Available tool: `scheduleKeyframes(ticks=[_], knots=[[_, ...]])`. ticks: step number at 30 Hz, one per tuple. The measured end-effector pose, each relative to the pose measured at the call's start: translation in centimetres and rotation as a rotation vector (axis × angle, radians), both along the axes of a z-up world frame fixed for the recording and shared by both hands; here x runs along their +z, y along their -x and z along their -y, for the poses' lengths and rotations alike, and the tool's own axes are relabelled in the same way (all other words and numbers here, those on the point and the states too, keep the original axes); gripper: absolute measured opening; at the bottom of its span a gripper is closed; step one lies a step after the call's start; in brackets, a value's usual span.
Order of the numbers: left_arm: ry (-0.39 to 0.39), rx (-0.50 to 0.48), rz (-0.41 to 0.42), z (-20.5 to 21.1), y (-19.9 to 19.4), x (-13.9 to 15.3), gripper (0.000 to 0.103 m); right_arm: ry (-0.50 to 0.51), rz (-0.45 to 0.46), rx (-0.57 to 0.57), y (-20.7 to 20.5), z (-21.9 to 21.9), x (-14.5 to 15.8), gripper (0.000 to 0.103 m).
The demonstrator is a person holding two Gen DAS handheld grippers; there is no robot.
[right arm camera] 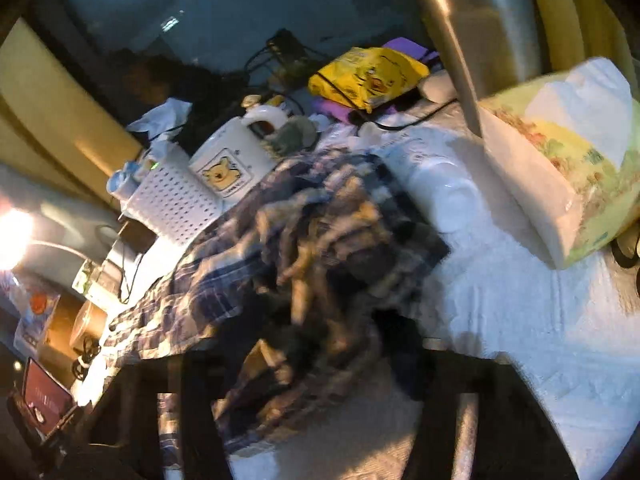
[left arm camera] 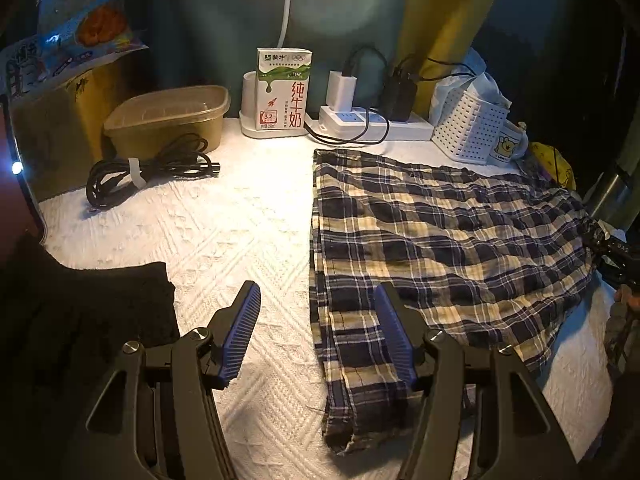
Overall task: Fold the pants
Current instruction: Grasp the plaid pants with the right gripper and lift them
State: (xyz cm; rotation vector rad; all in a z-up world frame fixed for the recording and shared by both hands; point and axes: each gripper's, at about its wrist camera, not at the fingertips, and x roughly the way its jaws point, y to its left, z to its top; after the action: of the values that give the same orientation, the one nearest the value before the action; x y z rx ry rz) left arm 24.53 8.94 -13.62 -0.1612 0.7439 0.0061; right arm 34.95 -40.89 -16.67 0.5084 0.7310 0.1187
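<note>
blur: my right wrist view smears the pants (right arm camera: 304, 240) | hidden: right fingers, grip unreadable | cut off: snack bag (left arm camera: 76, 20)

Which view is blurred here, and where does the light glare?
Left wrist view: sharp, warm lamp glare on the white textured cloth, corners dark. Right wrist view: smeared by motion blur, the navy-and-cream plaid pants streaked, the gripper indistinct; a light flares at the left edge.

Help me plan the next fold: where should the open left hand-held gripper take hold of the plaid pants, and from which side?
Likely the near leg hem of the plaid pants, approached from the bare cloth on their left. That edge lies flat, straight and exposed just ahead of the left hand-held gripper, whose jaws stand wide apart.
</note>
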Motion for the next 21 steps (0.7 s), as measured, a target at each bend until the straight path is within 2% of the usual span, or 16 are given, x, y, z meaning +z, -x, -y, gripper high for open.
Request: scheduleKeyframes(ticks=[1,4,6,7,21], knots=[[0.0,0.001,-0.002,0.0,0.1,-0.1,0.059,-0.023,-0.003,0.006,0.0,0.2,-0.2,0.034],[0.003,0.003,-0.014,-0.3,0.5,-0.4,0.059,-0.019,0.009,0.006,0.3,0.5,0.0,0.022],[0.005,0.007,-0.014,-0.5,0.8,-0.4,0.059,0.005,0.025,0.011,0.8,0.3,0.5,0.02],[0.006,0.01,-0.012,-0.6,1.0,-0.3,0.059,0.014,0.031,0.015,0.9,0.3,0.8,0.015],[0.026,0.012,0.078,-2.4,2.8,0.9,0.059,0.159,0.139,0.074,3.3,-3.4,6.6,0.012]])
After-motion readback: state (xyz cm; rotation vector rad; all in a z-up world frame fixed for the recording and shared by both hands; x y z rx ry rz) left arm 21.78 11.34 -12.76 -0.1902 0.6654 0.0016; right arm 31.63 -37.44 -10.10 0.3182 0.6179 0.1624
